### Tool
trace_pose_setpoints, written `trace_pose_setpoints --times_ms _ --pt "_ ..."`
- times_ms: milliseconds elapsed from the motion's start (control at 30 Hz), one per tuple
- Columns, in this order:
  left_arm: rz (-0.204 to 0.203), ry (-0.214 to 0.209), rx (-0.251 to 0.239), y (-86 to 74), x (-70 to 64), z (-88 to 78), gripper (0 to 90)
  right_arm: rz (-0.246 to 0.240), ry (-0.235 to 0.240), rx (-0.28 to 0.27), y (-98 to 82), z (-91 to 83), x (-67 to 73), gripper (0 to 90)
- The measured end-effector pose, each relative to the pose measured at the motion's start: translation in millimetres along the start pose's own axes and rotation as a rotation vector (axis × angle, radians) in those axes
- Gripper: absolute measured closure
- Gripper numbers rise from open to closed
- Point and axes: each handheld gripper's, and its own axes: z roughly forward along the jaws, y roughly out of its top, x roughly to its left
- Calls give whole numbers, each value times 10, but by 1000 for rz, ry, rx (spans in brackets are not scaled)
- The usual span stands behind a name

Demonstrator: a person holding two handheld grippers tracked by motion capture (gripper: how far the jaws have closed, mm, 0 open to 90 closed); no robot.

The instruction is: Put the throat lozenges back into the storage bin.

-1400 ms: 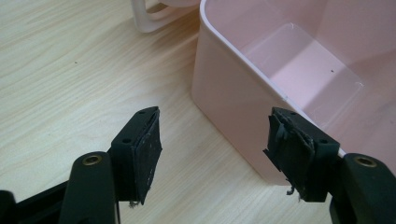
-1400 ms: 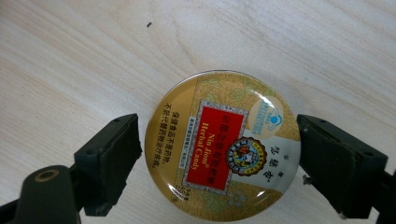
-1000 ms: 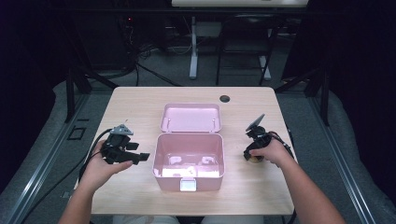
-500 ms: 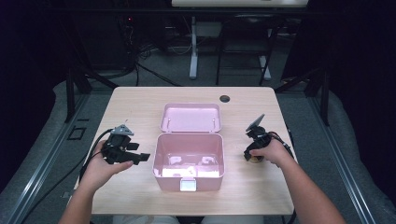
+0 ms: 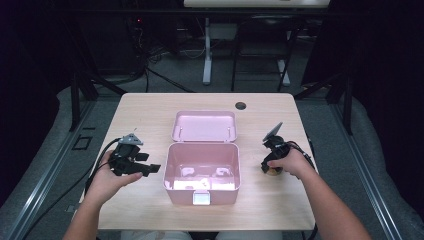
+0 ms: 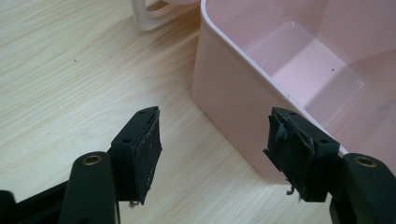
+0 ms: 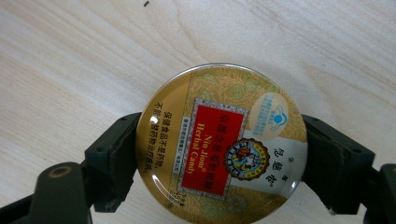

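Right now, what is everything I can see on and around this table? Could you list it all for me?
Storage box: one, pink, open, middle of the table near the person; a few small pale things lie inside, too small to tell.
Lid: one, pink, lying flat just behind the box.
Candy tin: one, round, gold with a red label, on the table right of the box, between the right jaws.
Table: one, light wood, with a dark round hole near its far edge.
Left gripper: one, black, jaws spread wide beside the box's left wall, holding nothing.
Right gripper: one, black, jaws closed against the tin's sides.
Hands: left hand and right hand, each holding a gripper.
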Motion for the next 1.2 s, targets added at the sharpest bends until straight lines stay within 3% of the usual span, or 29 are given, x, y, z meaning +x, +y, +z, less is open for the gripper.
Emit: trace_pose_setpoints --times_ms 967,1200 --pt "-1 0 2 -3 3 8 347 -31 9 5 25 -196 95 197" --pt "-3 0 -1 -5 8 4 347 -58 12 -5 46 -298 142 197"
